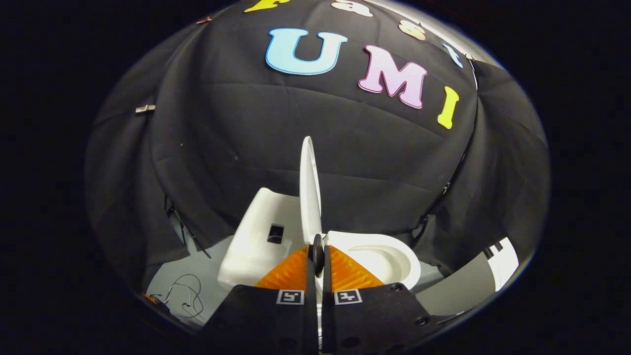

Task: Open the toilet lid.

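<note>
gripper [318, 256]: lower centre of frame, jaws clenched on the lower edge of the toilet lid [309, 190] | toilet lid: centre, upright, seen edge-on, rising straight above the fingers | bowl [394, 256]: open, right of lid | tank [256, 236]: left of lid | cable [187, 296]: lower left floor

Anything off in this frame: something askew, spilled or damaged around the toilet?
Nothing stands out. The toilet lid stands raised, seen edge-on, with its lower edge pinched between the tongs. The bowl to its right looks clean and whole. Loose cables lie on the floor beside the toilet, tangled but harmless.
</note>
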`<state>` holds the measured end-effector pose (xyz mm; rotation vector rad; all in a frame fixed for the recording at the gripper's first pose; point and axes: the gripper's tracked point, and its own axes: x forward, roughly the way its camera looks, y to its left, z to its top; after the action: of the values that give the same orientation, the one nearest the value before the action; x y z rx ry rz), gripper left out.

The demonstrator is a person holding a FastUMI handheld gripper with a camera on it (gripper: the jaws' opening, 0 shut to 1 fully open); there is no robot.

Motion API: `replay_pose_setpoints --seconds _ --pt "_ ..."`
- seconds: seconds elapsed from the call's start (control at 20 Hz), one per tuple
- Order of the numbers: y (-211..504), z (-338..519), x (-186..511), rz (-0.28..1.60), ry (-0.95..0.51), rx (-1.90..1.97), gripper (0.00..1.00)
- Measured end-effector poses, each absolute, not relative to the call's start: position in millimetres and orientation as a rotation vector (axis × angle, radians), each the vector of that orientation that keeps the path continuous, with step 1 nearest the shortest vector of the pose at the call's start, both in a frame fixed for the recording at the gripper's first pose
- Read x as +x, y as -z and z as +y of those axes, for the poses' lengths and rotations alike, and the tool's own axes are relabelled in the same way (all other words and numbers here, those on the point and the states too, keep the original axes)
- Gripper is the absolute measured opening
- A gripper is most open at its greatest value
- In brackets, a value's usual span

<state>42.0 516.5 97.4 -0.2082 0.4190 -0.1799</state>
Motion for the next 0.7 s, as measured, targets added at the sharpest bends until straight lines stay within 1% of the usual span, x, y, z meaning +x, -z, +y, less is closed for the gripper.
replay_pose_setpoints --seconds 0.4,0.5,0.55,0.7 --pt "-92.8 524.3 46.3 0.422 0.169 -0.228 0.09" --pt "-90.5 527.6 48.0 0.431 0.135 -0.227 0.14" --pt "-87.8 531.5 49.1 0.442 0.105 -0.219 0.24" --pt "-81.5 540.1 46.7 0.473 0.033 -0.19 0.62"
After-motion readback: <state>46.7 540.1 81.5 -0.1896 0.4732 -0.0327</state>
